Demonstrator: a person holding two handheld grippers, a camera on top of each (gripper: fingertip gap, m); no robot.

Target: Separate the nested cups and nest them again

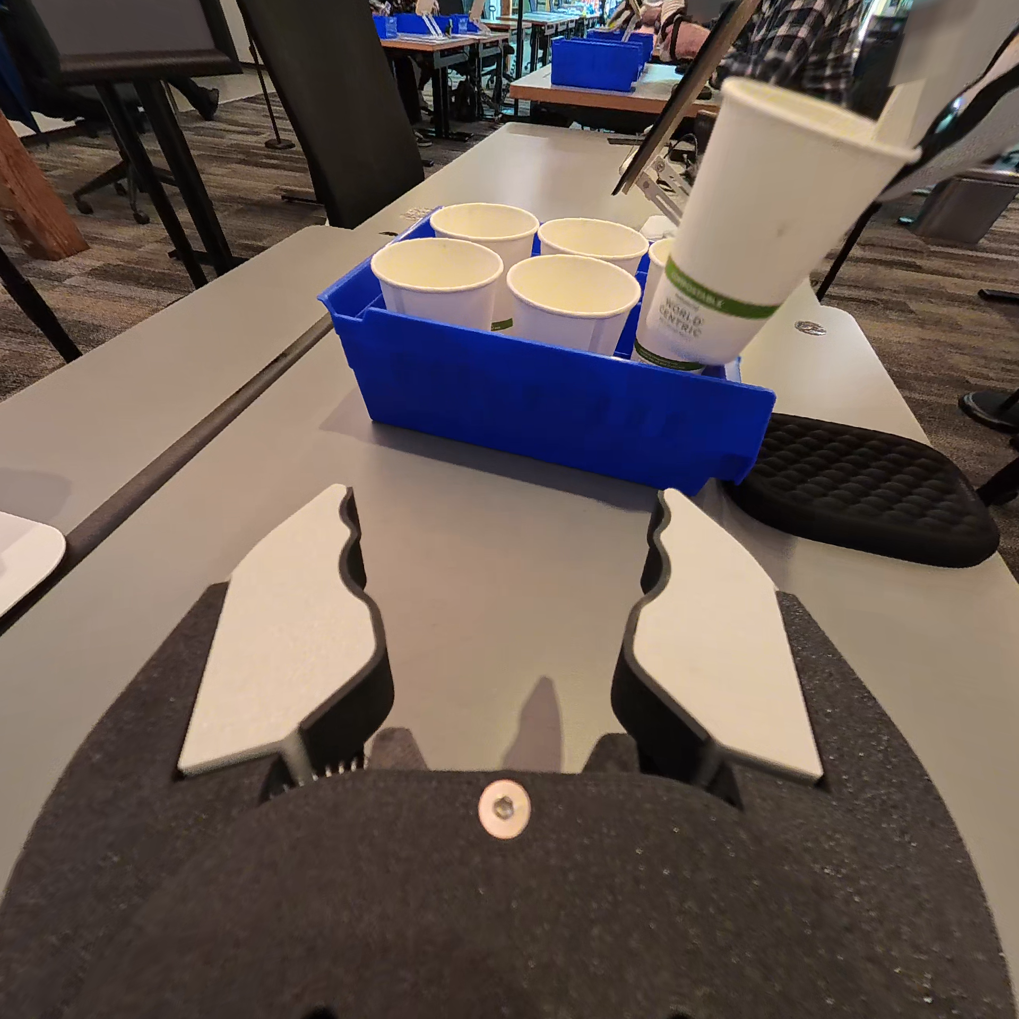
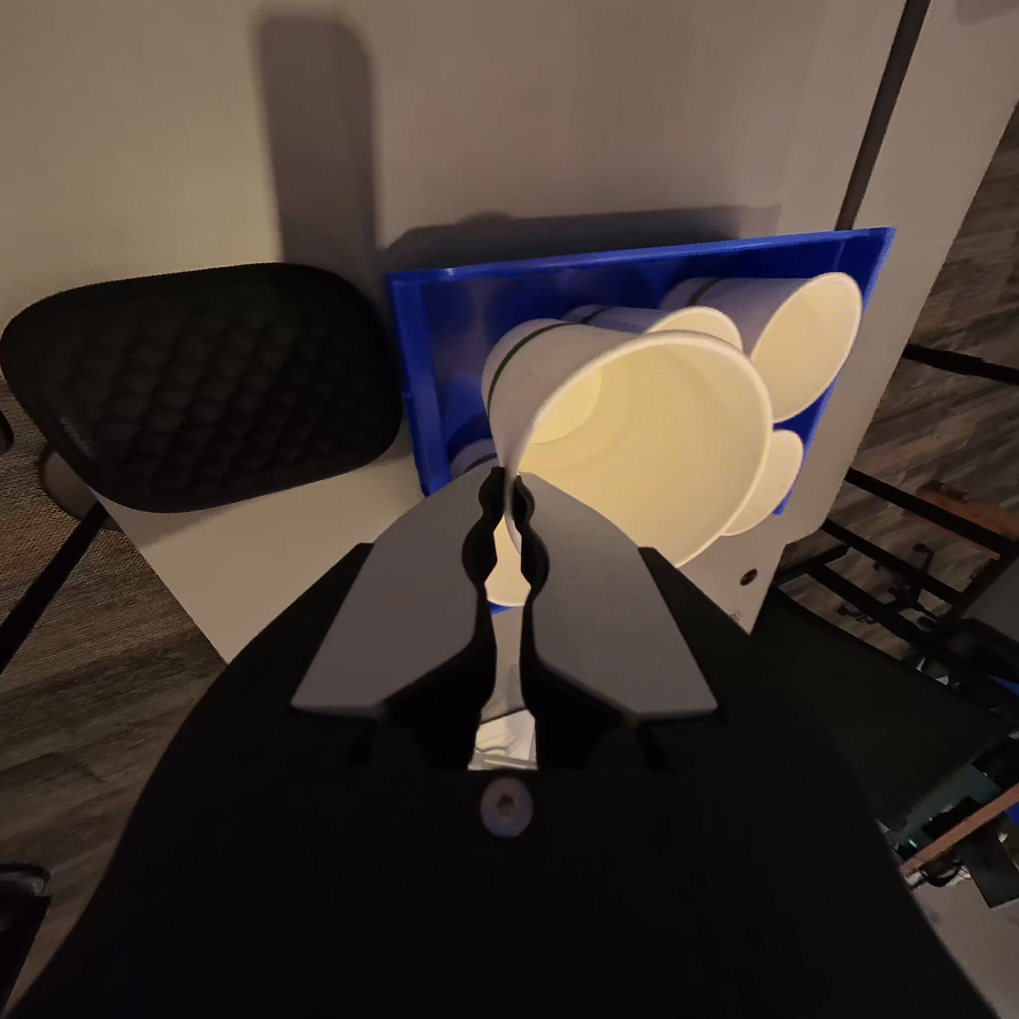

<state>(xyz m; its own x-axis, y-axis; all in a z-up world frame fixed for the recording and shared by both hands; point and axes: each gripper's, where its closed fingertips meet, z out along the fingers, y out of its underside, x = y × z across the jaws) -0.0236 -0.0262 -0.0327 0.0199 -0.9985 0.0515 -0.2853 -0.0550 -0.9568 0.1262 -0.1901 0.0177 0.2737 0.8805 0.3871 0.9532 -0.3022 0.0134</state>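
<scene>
Several white paper cups [image 1: 570,300] stand upright in a blue bin [image 1: 551,413] on the grey table. My right gripper [image 2: 508,485] is shut on the rim of a white paper cup [image 2: 645,441] with a green band. It holds that cup tilted above the bin's right end, over another cup [image 1: 653,309] standing there. The held cup also shows in the left wrist view [image 1: 772,220] at upper right. My left gripper [image 1: 504,518] is open and empty, low over the table in front of the bin.
A black textured pad [image 1: 860,491] lies on the table to the right of the bin, also seen in the right wrist view [image 2: 204,386]. A seam runs between tables on the left. Chairs, other tables and more blue bins stand behind. A white object [image 1: 22,557] sits at far left.
</scene>
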